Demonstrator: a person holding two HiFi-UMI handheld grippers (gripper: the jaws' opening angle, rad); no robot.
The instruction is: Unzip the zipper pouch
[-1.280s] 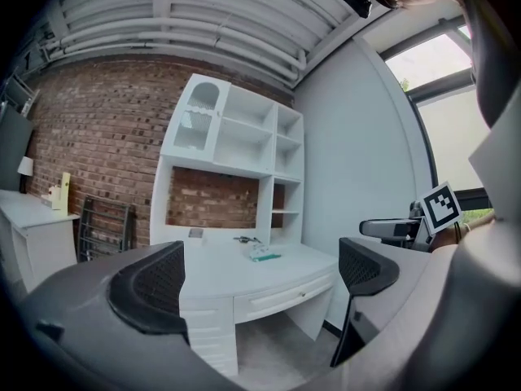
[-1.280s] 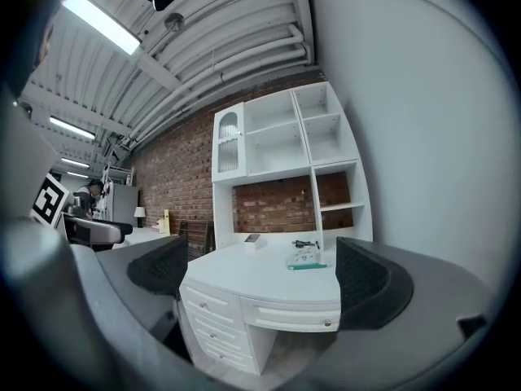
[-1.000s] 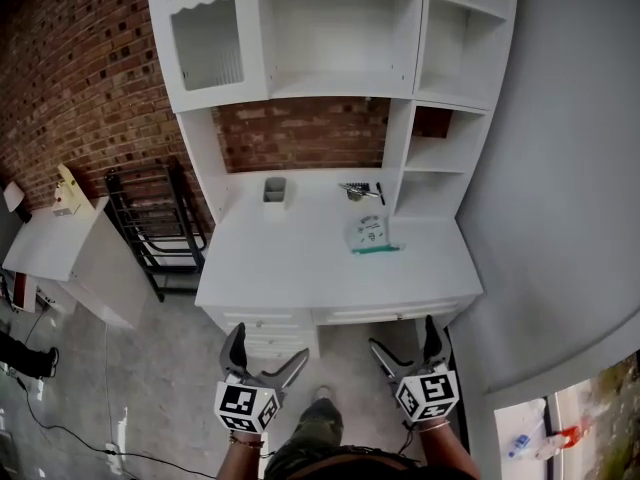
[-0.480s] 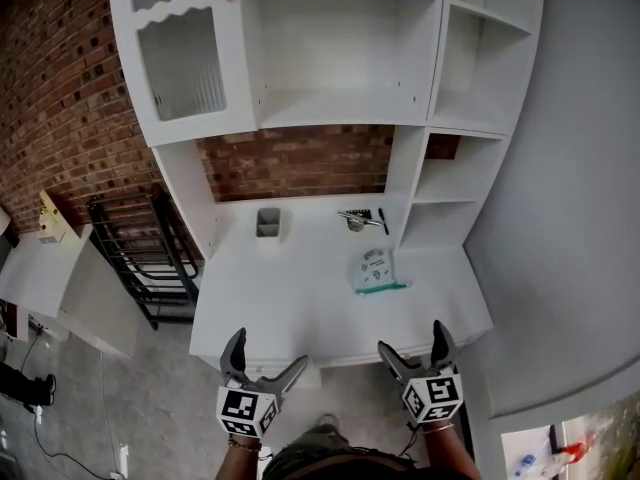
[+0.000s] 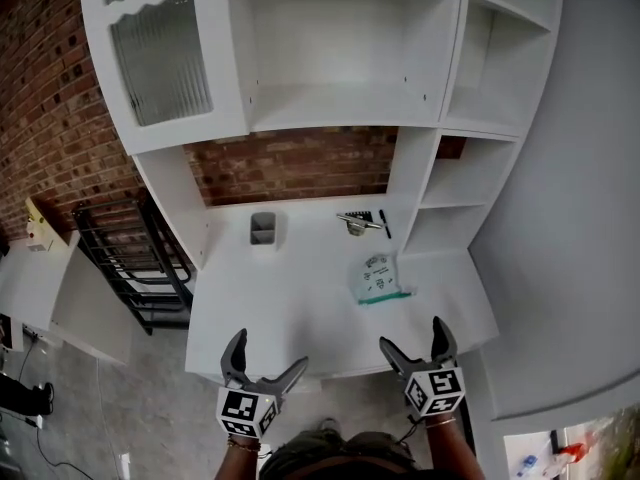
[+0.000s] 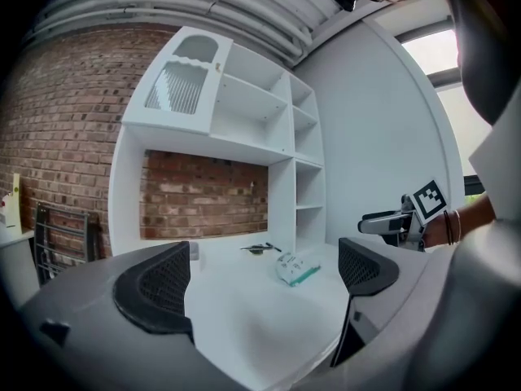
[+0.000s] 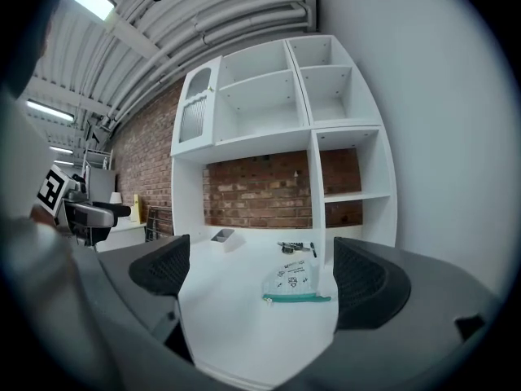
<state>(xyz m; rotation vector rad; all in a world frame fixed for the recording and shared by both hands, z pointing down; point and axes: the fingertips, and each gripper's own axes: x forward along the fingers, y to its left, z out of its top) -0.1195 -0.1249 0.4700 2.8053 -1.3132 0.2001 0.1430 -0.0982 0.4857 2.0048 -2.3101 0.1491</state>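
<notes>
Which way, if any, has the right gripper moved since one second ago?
Yes, forward. The right gripper was well short of the desk; now its open fingers reach the desk's front edge, with the pouch ahead.

the left hand-held gripper (image 5: 268, 354) and the right hand-held gripper (image 5: 412, 336) are held side by side, well apart, low in the head view, both pointing forward. each has its jaws spread wide with nothing between them. the marker cube (image 5: 245, 411) on the left and its twin on the right face up. the right wrist (image 6: 453, 226) wears bracelets
</notes>
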